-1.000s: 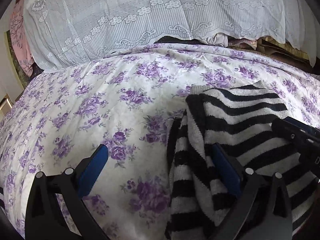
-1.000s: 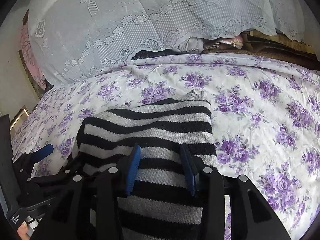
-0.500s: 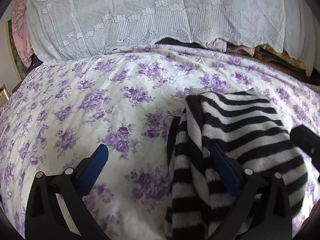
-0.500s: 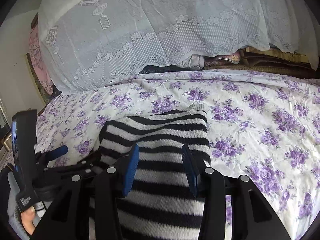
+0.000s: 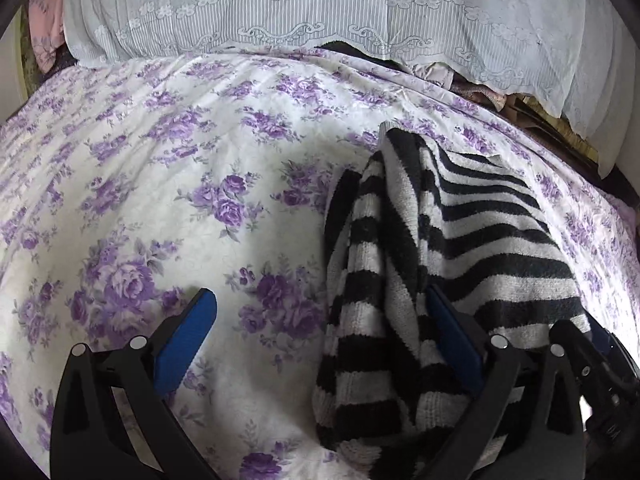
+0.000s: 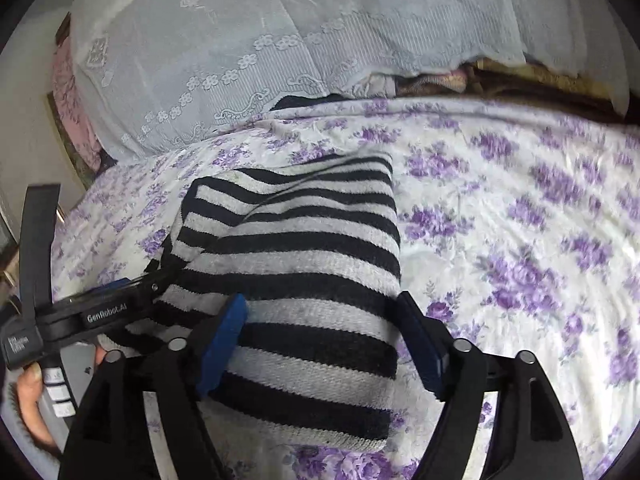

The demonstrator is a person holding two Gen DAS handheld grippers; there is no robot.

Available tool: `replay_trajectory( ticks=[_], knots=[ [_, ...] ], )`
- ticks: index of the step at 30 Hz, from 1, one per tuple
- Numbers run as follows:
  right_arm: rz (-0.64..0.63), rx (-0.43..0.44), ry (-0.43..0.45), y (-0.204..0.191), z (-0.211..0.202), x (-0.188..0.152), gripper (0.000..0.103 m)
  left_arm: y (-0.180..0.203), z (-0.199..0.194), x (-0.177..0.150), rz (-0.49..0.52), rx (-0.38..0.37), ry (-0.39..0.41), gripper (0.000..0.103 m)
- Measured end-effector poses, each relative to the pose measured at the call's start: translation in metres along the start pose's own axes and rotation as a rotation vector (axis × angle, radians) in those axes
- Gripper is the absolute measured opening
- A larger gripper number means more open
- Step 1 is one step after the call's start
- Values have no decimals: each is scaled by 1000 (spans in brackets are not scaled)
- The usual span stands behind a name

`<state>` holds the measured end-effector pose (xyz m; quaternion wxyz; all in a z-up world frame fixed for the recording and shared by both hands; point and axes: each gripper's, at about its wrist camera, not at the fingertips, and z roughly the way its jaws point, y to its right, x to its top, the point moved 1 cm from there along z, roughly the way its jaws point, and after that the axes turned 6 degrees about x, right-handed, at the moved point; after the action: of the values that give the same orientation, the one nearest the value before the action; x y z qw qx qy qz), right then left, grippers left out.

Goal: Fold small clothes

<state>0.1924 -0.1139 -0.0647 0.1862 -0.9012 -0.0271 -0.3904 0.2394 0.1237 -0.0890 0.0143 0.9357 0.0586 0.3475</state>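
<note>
My right gripper (image 6: 320, 340) has just spread wide over the sweater (image 6: 304, 240) on the bed (image 6: 520, 220), my left gripper (image 5: 320, 332) still gapes, so this fold looks set.

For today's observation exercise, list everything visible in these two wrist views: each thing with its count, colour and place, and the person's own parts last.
striped knit garment: one, black and white, folded on the bed, at the near edge.
floral bedsheet: one, white with purple roses, covering the bed.
lace cloth: one, pale white, draped over a pile at the far side.
pink fabric: one, far left, beside the lace.
left gripper: one, black with blue fingers, open across the garment's left edge.
right gripper: one, black with blue fingers, open, straddling the garment.
hand: one, holding the left gripper's handle.
</note>
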Motion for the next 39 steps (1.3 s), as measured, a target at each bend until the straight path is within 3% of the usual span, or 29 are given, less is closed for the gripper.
replay_trajectory(
  ticks=[5,9,14,39],
  knots=[
    [177,143,-45,27,10,-4,86,-2,1,1,-8,-8,-6,99],
    [163,138,-32,23,9,-7,86,-2,-3,1,-10,-10,-17,99],
    [219,194,-27,33,7,-9,88,-5,-19,-3,-4,-26,-16,99],
    [311,238,57,48,-52,-49,89,18,-96,-34,161,34,139,98]
  ],
)
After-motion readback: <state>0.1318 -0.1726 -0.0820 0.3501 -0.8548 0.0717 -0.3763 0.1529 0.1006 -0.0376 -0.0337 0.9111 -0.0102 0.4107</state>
